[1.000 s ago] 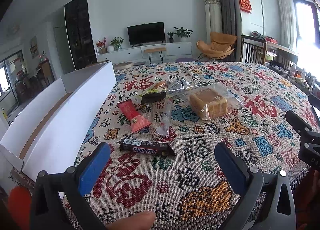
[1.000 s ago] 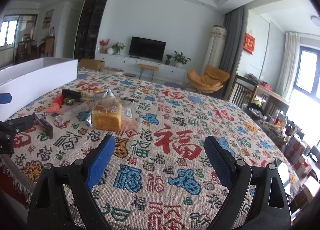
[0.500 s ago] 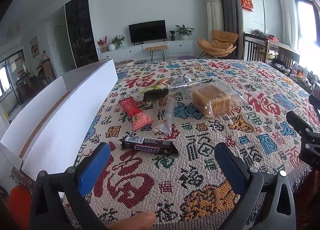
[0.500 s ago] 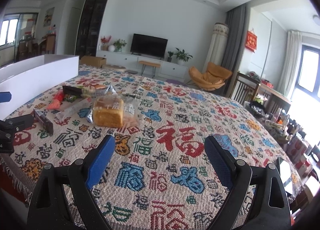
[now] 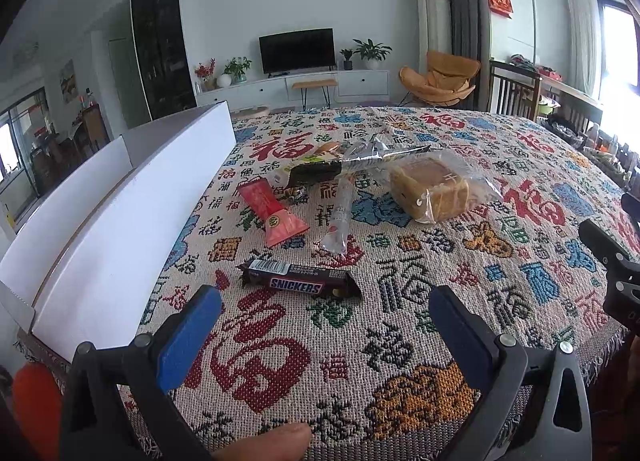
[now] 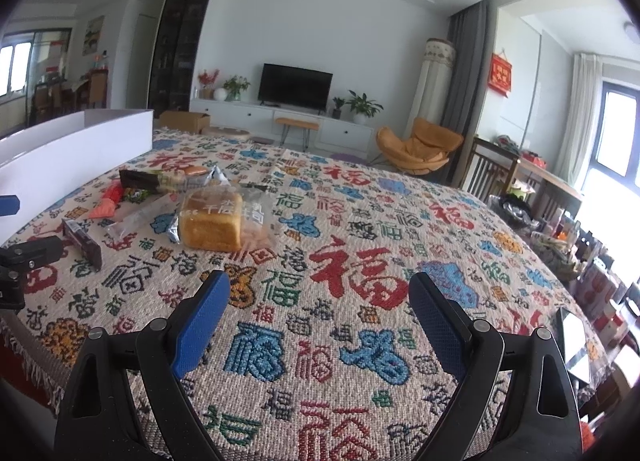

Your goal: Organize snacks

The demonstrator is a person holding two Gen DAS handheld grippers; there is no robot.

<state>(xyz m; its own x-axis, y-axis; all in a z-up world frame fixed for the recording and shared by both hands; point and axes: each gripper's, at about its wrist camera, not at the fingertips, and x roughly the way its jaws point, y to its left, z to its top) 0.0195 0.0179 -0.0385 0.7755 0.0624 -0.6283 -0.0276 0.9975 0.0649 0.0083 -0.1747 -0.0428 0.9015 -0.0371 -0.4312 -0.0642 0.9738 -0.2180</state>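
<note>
A Snickers bar (image 5: 298, 283) lies on the patterned tablecloth (image 5: 400, 341), just ahead of my open left gripper (image 5: 324, 311). Beyond it lie a red packet (image 5: 272, 209), a clear sausage stick (image 5: 340, 217), a dark green wrapper (image 5: 316, 173) and a bagged bread loaf (image 5: 432, 191). My right gripper (image 6: 320, 297) is open over bare cloth, with the bread loaf (image 6: 212, 219) ahead to its left and the Snickers bar (image 6: 82, 243) far left. Nothing is between either pair of fingers.
A long white open box (image 5: 120, 213) runs along the table's left side, also seen as the white box (image 6: 72, 141) from the right. The right gripper's side (image 5: 612, 265) shows at the right edge. A fingertip (image 5: 272, 441) shows at the bottom. Chairs and clutter (image 6: 560, 221) stand right of the table.
Both grippers have moved slightly forward over the table, so the snacks look a little nearer. Both stay open and nothing was picked up.
</note>
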